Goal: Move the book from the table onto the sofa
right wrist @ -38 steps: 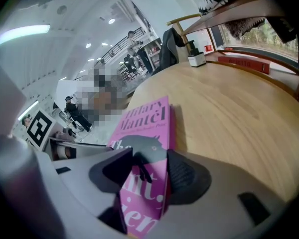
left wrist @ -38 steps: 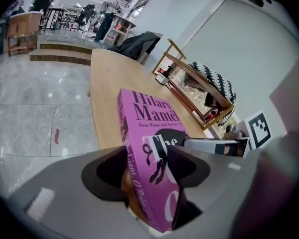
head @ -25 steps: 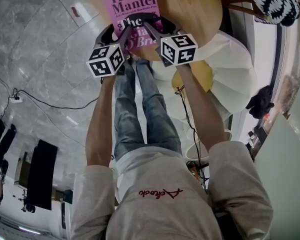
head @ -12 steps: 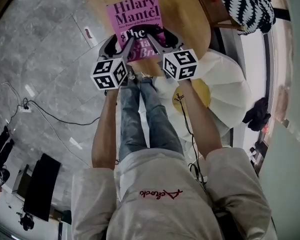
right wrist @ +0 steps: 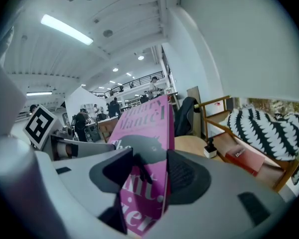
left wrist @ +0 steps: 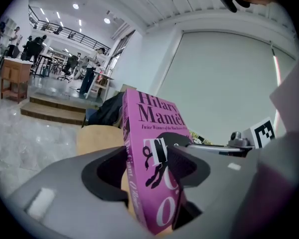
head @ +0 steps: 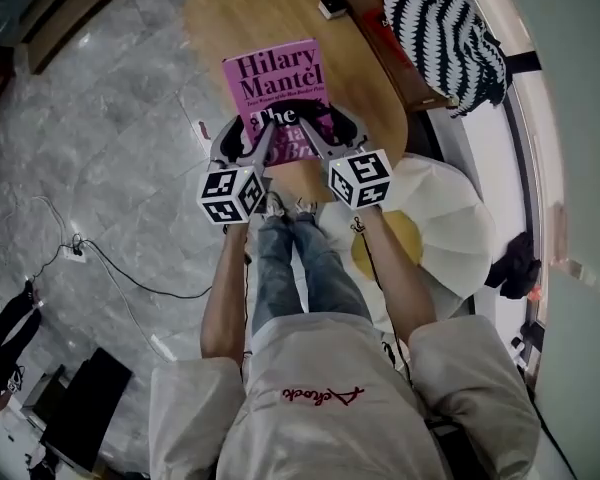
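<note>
Pale sweatshirt [head: 330, 428], red script [head: 321, 395]; blue jeans [head: 295, 268]; grey left claw [left wrist: 147, 156], right claw [right wrist: 147, 171]; black-white marker cubes [head: 230, 194].

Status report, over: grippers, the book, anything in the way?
Left gripper and right gripper both shut on the book. Book held over the table, not on the sofa. Nothing against it; striped cushion off to the right.

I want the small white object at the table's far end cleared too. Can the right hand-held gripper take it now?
Probably not. The right hand-held gripper is shut on the book, which the left hand-held gripper also grips, and the white object lies beyond the book. Its jaws would need freeing first.
</note>
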The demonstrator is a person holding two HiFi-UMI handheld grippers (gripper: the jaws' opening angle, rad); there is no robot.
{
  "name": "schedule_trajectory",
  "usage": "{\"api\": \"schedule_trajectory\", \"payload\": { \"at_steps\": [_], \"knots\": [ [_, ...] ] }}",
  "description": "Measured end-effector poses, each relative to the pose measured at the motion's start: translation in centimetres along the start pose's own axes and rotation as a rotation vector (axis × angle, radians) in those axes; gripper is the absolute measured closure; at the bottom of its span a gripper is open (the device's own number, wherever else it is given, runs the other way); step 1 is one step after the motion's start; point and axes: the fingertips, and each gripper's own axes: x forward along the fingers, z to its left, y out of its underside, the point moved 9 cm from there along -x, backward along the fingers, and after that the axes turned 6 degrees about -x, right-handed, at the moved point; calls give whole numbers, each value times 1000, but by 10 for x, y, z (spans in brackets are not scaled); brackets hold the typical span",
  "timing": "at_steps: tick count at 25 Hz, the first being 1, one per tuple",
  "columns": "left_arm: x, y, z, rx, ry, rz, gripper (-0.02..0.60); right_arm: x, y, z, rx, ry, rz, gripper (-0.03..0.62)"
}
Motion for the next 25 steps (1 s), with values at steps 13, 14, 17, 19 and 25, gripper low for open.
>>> {"api": "schedule_trajectory", "payload": {
  "at_steps": [13,14,17,19,25],
  "knots": [
    [-47,-100,-59,125,56,-162,321,-46,-106,20,-68,27,-179,375],
    [-49,-107,-63,133,59,-173,321,-48,-113,20,-76,27,-192,375],
    [-57,-123,-75,159,62,-199,321,-57,-132,22,-93,24,-220,375],
    [-61,-135,-83,183,66,-217,321,-62,-145,22,-106,27,-241,375],
    [-72,-161,-103,212,87,-284,321,-77,-176,25,-143,39,-302,376]
  ]
}}
